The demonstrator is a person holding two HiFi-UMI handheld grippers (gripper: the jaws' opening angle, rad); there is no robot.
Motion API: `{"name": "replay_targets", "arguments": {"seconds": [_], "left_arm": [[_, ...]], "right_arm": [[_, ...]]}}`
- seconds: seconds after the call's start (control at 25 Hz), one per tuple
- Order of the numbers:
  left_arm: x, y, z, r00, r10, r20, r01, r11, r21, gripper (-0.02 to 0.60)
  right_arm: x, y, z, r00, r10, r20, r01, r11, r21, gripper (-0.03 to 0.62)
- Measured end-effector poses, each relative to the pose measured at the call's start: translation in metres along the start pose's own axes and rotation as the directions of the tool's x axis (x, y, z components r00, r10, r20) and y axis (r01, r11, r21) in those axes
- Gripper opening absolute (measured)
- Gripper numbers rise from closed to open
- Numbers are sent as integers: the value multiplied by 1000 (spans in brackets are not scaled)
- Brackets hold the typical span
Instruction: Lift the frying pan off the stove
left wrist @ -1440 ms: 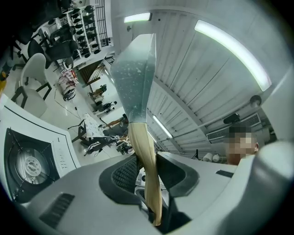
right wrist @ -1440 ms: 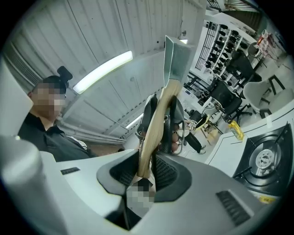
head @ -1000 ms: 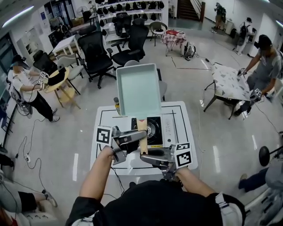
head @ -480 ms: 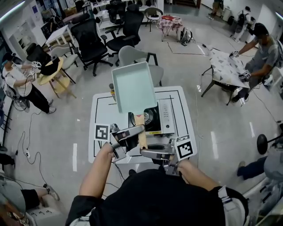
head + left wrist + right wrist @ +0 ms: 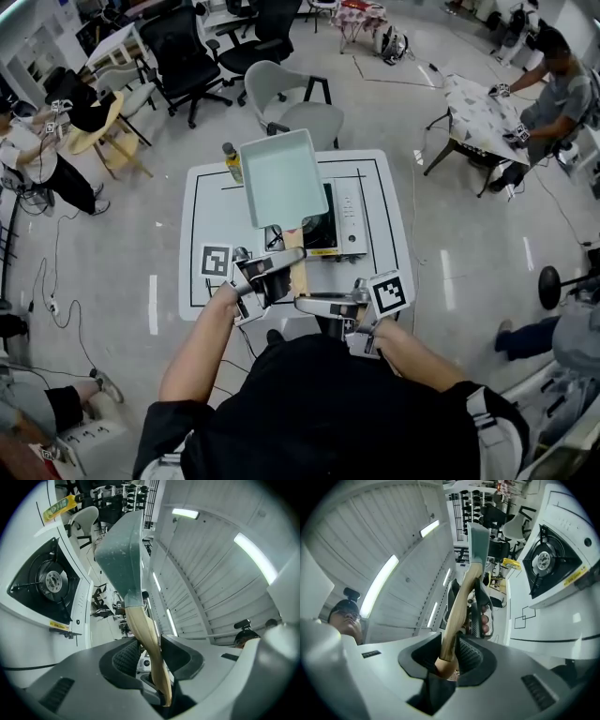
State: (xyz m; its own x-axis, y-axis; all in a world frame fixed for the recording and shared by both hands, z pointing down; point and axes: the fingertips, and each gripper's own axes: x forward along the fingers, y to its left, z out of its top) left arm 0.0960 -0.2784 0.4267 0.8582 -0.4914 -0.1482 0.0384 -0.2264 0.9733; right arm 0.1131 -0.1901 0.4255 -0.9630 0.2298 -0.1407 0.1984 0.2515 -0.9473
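Observation:
The frying pan point(image 5: 281, 178) is square and mint green, with a pale wooden handle point(image 5: 298, 267). It hangs in the air above the left part of the stove point(image 5: 339, 225). My left gripper point(image 5: 292, 272) grips the handle from the left; its jaws are opening slightly, with the handle point(image 5: 145, 639) still pressed between the pads. My right gripper point(image 5: 302, 302) holds the handle's end from the right, closer to me. In the left gripper view the pan point(image 5: 123, 559) rises edge-on over the burner point(image 5: 47, 581). The right gripper view shows the handle point(image 5: 459, 611) clamped and the pan point(image 5: 479, 538) beyond.
The stove sits on a small white table point(image 5: 202, 281) marked with black lines. A yellow bottle point(image 5: 232, 161) stands at the table's far left corner. A grey chair point(image 5: 291, 108) stands behind the table. People and other tables are farther off.
The pan stays in both grippers and has drifted slightly left, so more of the stove shows. The head view has shifted and now shows the table from farther off.

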Motion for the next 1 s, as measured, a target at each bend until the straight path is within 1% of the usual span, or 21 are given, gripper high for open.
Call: {"name": "replay_targets", "arguments": {"seconds": [0.16, 0.28, 0.44, 0.72, 0.8, 1.0], "left_arm": [[0, 12, -3, 1000, 9, -8, -10, 999, -48, 147], [2, 19, -7, 999, 20, -25, -21, 998, -60, 147], [2, 23, -9, 999, 21, -26, -23, 996, -80, 147], [1, 20, -7, 999, 32, -31, -35, 995, -89, 147], [1, 18, -7, 999, 33, -35, -35, 996, -81, 147], [-1, 21, -7, 999, 34, -42, -37, 997, -70, 149]], "right_arm": [[-2, -10, -2, 1000, -6, 20, 5, 999, 45, 104], [-3, -16, -4, 1000, -16, 20, 15, 999, 51, 104], [-3, -18, -7, 1000, -19, 25, 18, 998, 55, 107], [-1, -14, -4, 999, -17, 28, 15, 999, 48, 110], [0, -11, -4, 1000, -9, 25, 7, 999, 48, 112], [1, -10, -4, 999, 27, 38, -30, 995, 90, 115]]}}
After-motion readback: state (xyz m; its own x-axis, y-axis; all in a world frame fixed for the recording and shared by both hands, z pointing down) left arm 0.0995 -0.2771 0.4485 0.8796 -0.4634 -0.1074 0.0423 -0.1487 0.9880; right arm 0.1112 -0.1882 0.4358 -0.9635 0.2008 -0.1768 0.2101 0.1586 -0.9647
